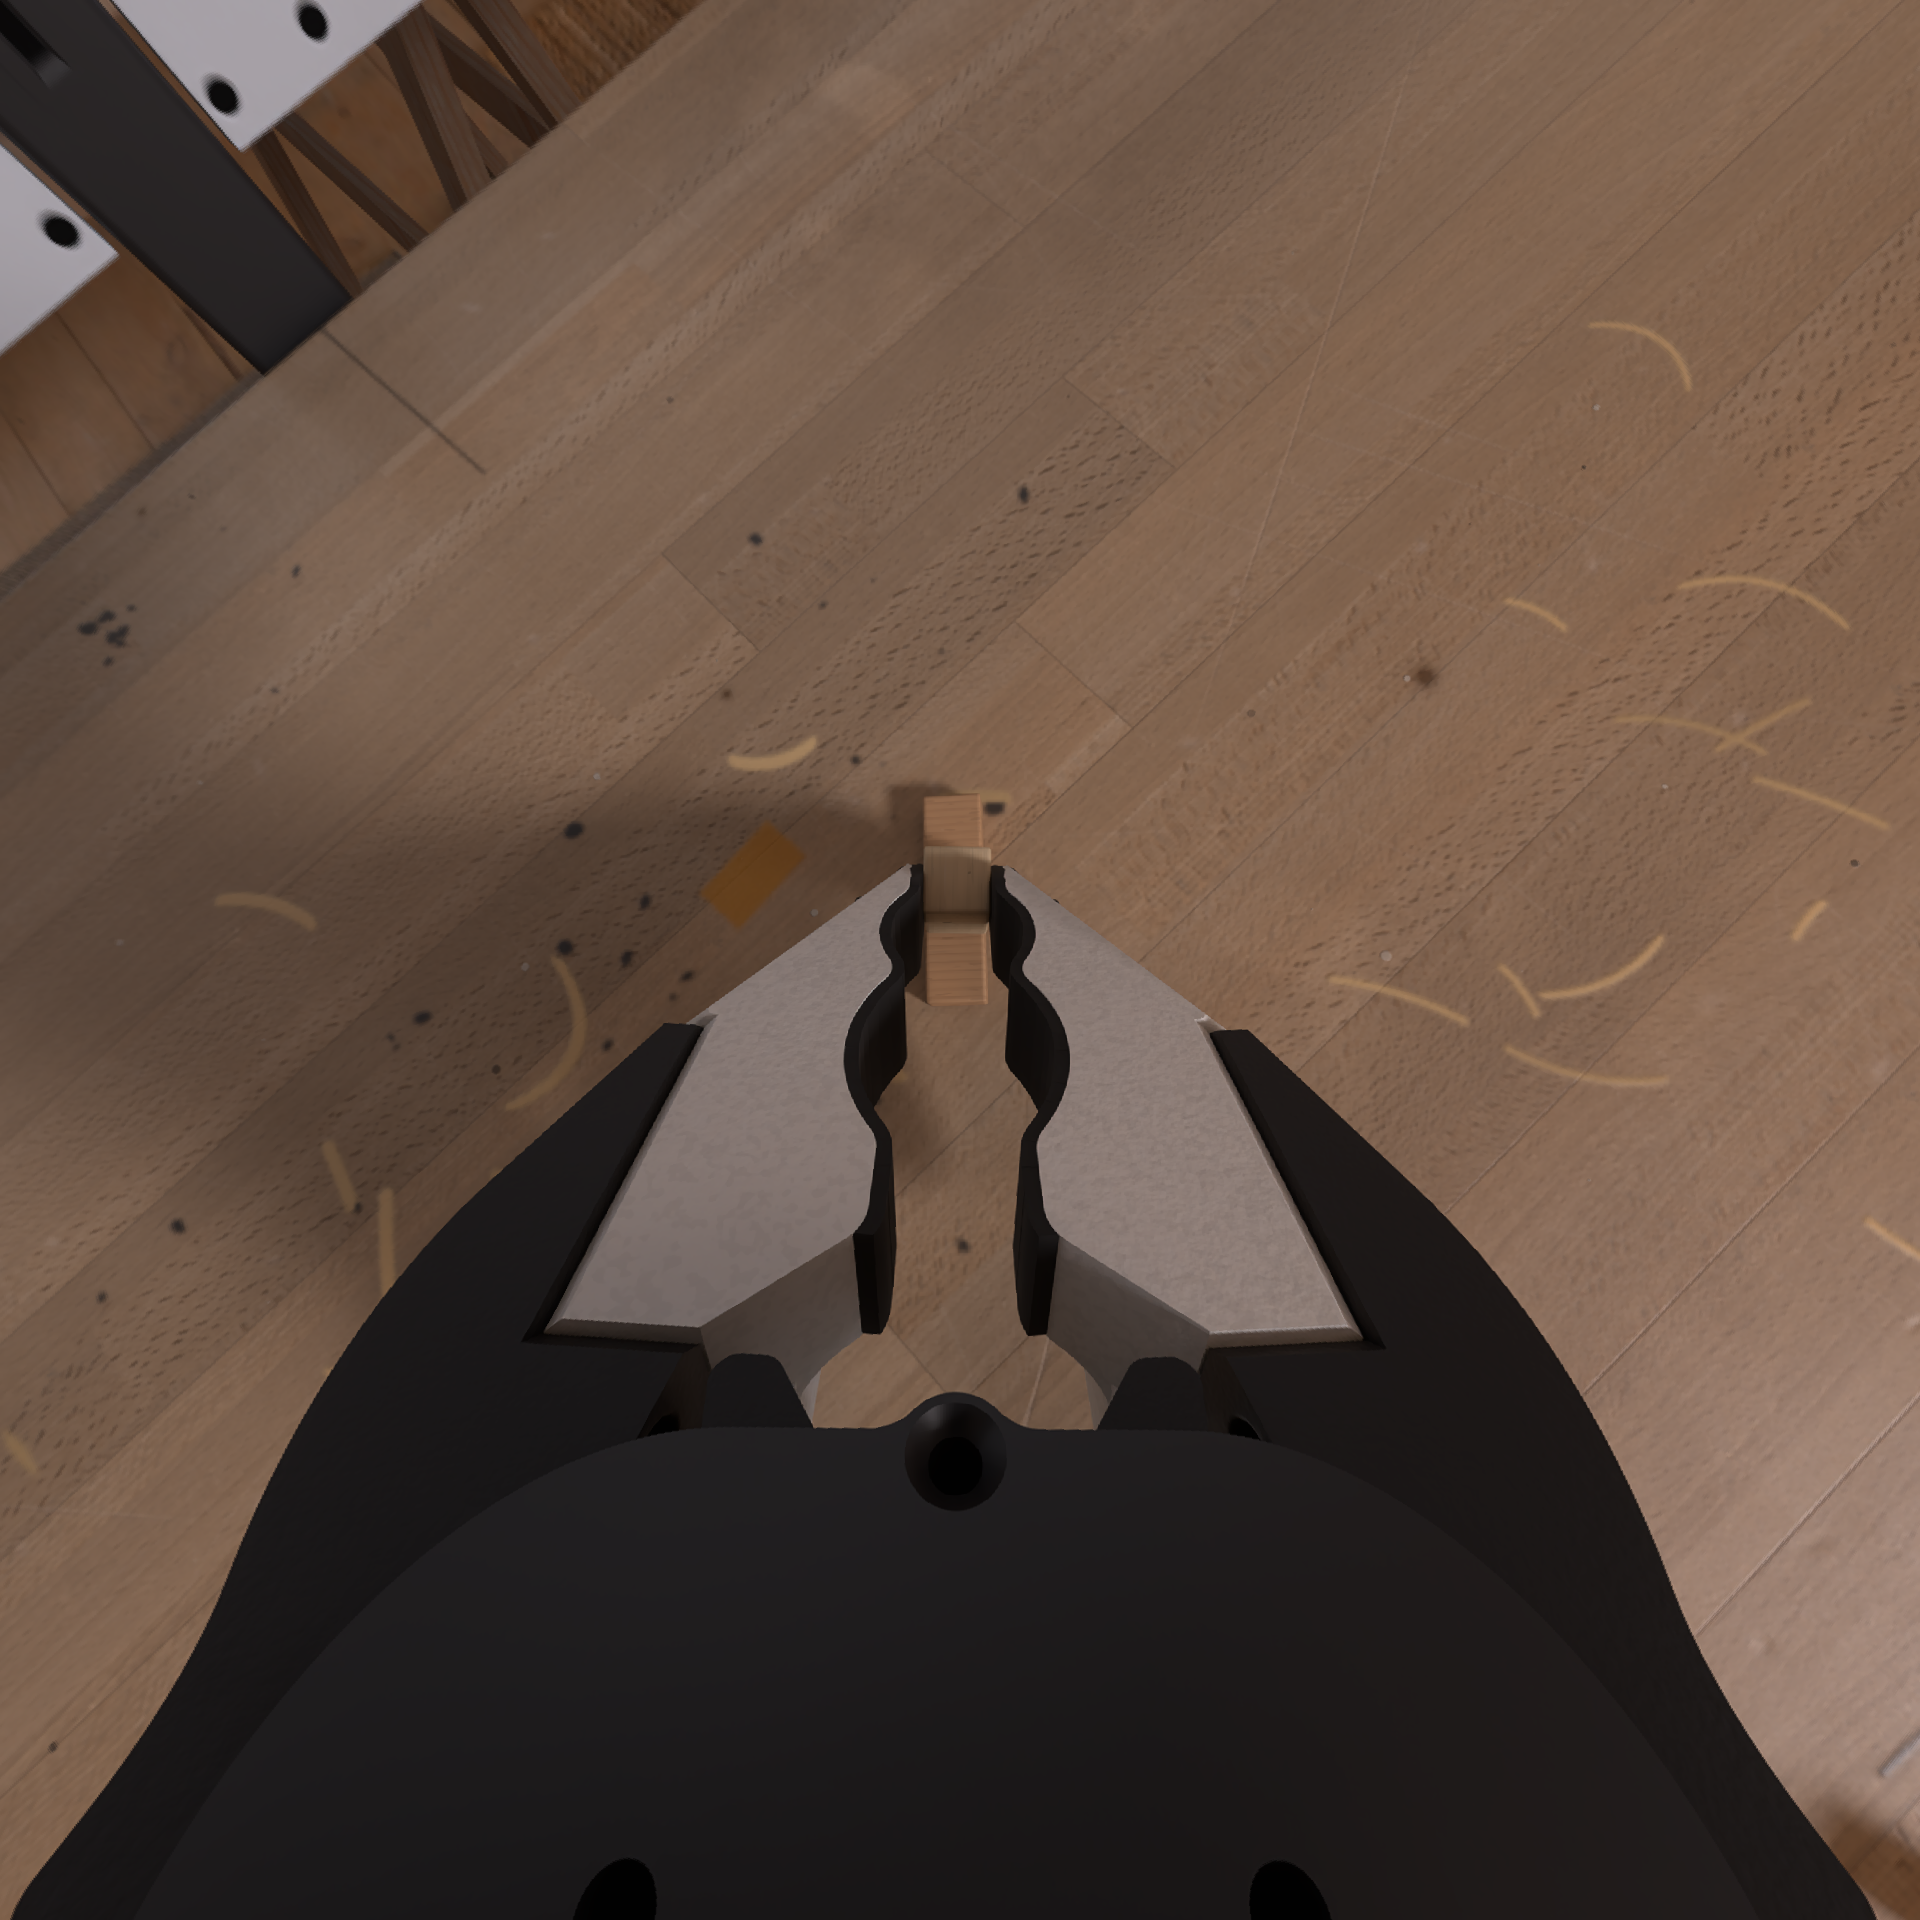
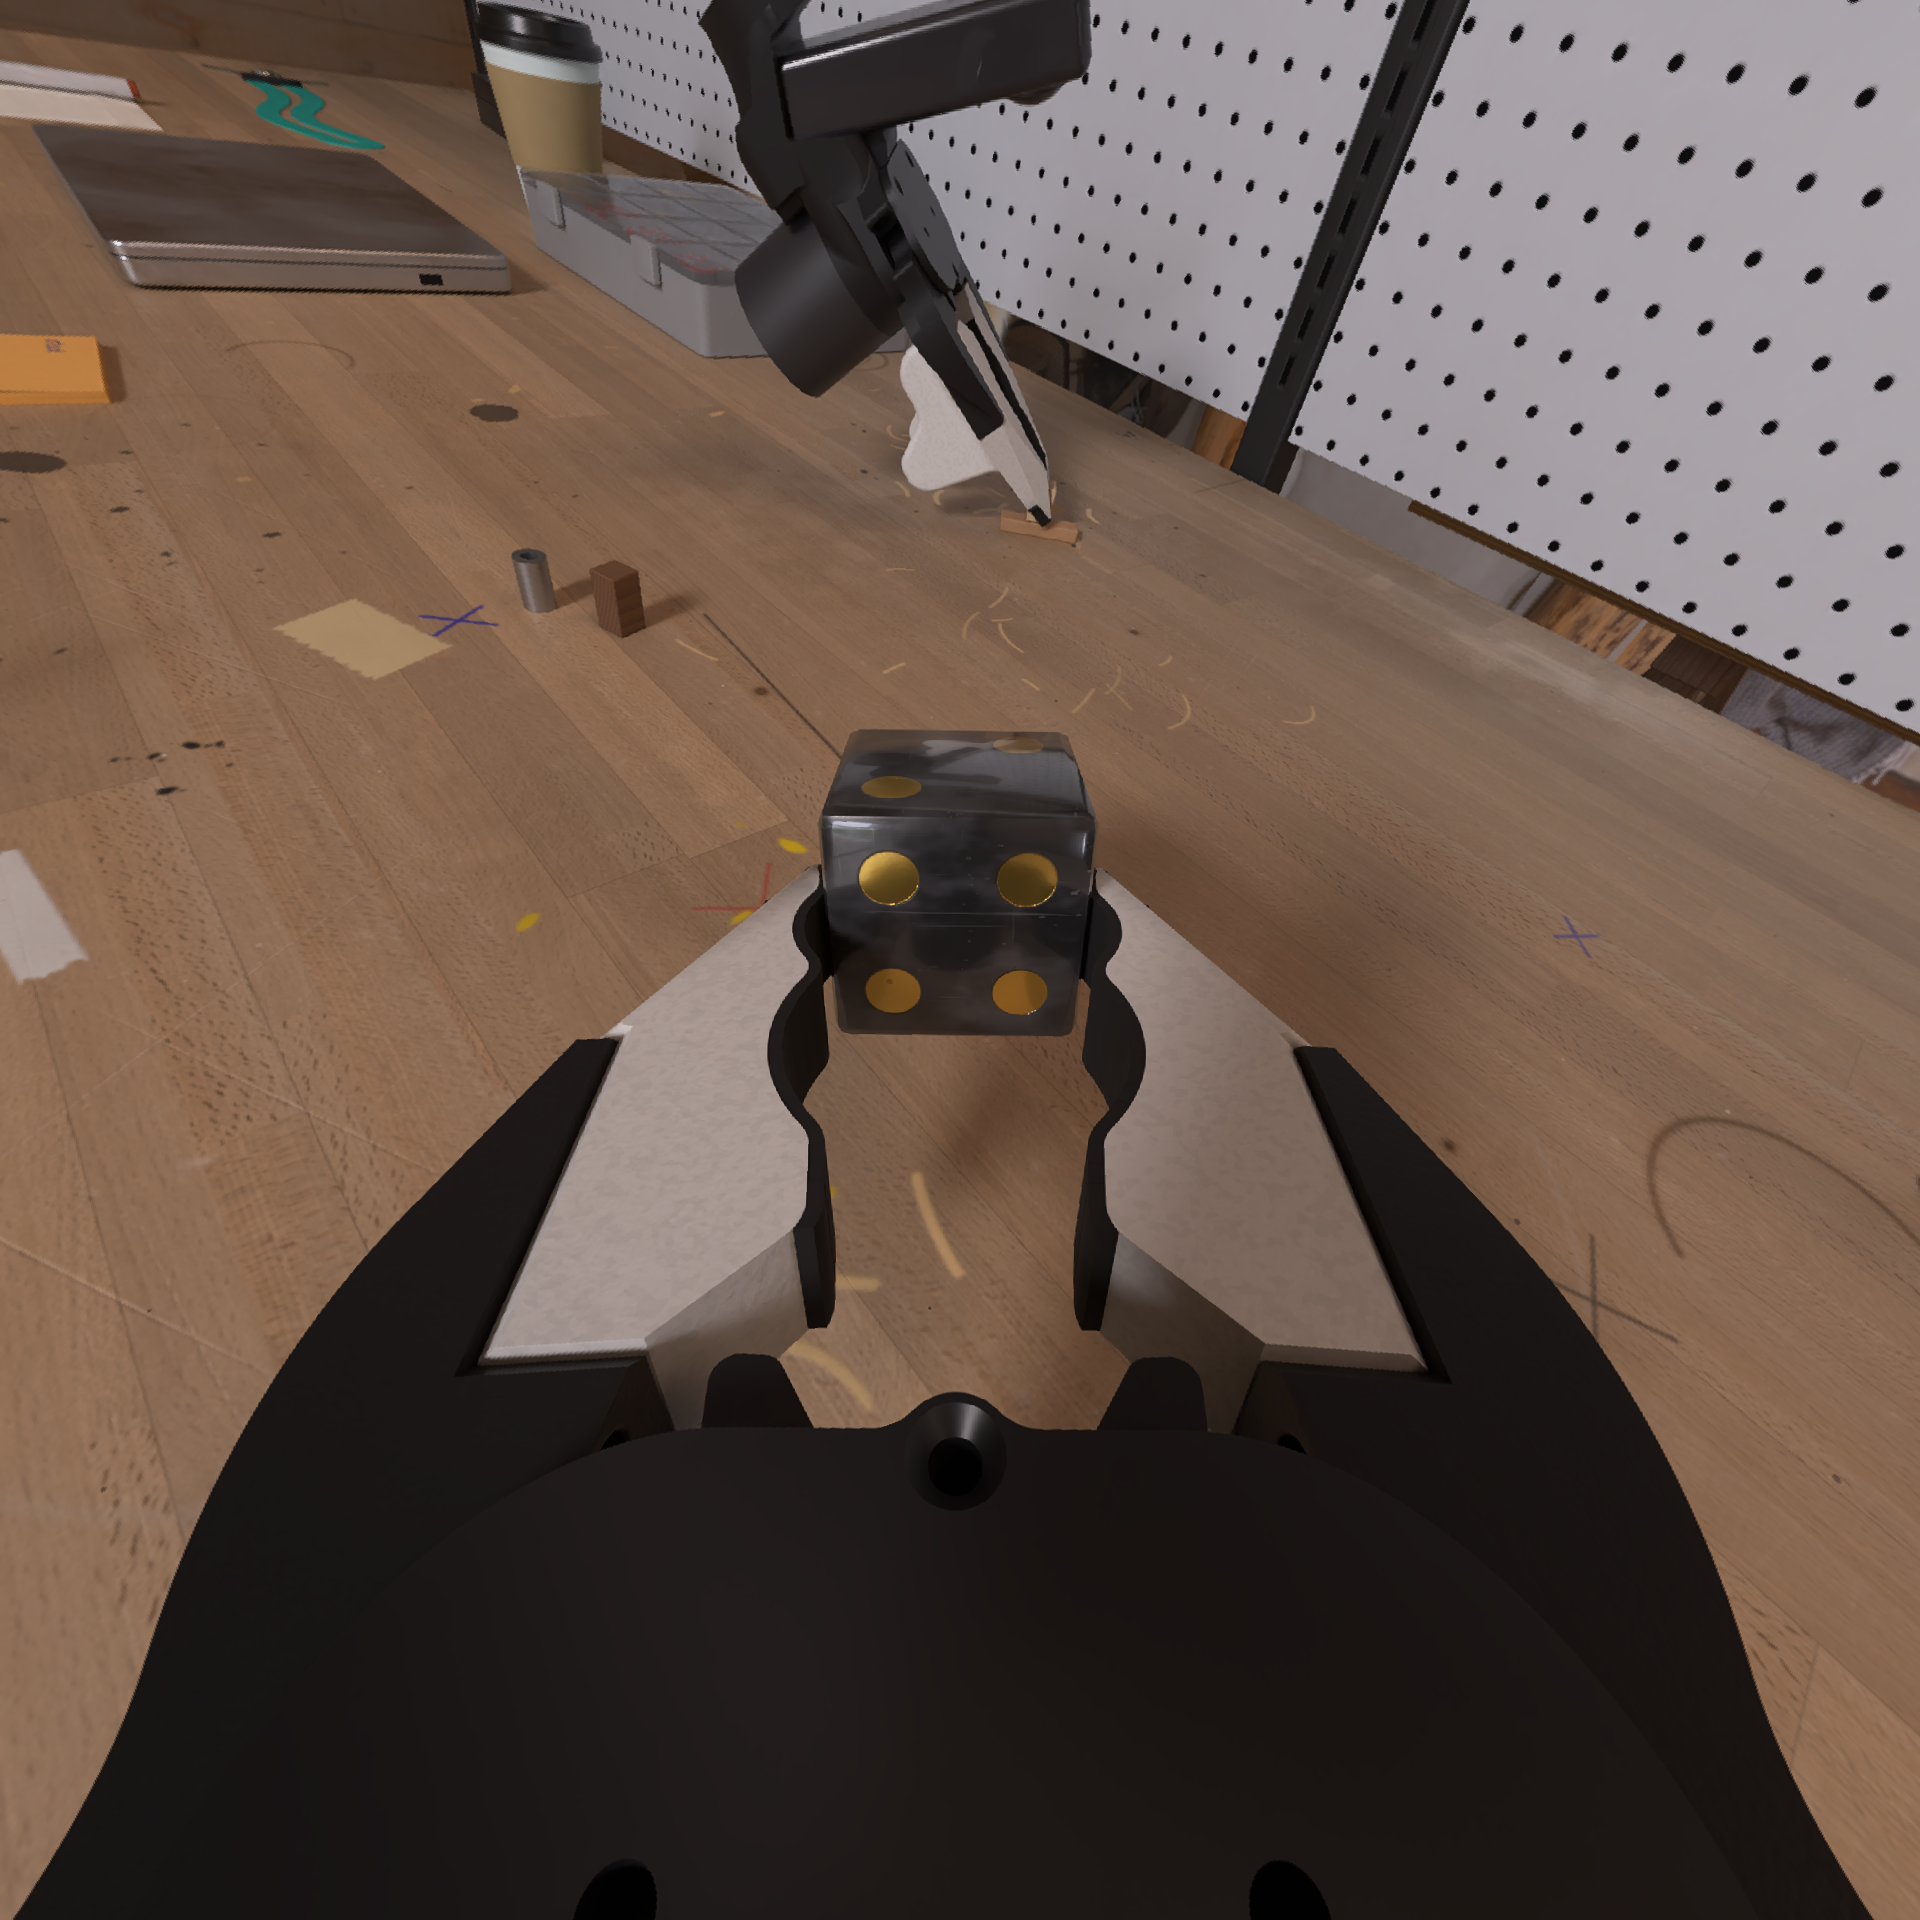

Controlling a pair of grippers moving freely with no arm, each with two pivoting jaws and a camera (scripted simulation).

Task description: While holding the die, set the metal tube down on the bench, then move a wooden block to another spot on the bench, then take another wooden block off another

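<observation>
My right gripper [image 2: 956,914] is shut on a black die [image 2: 956,883] with gold pips and holds it above the bench. The metal tube [image 2: 532,580] stands upright on the bench [image 2: 1351,831], far left, next to a dark wooden block [image 2: 618,597]. My left gripper [image 1: 954,883] points straight down, its fingers shut on a small light wooden block [image 1: 954,878]. That block sits over a longer light wooden block [image 1: 954,971] lying on the bench [image 1: 1351,468]. The left gripper [image 2: 1039,509] also shows in the right wrist view, tips at the light blocks [image 2: 1039,532].
At the back left are a closed grey laptop [image 2: 270,208], a paper coffee cup [image 2: 545,94] and a grey compartment box [image 2: 665,260]. A white shaped piece [image 2: 930,436] lies behind the left gripper. A pegboard [image 2: 1558,312] with a black post [image 2: 1340,239] lines the far edge.
</observation>
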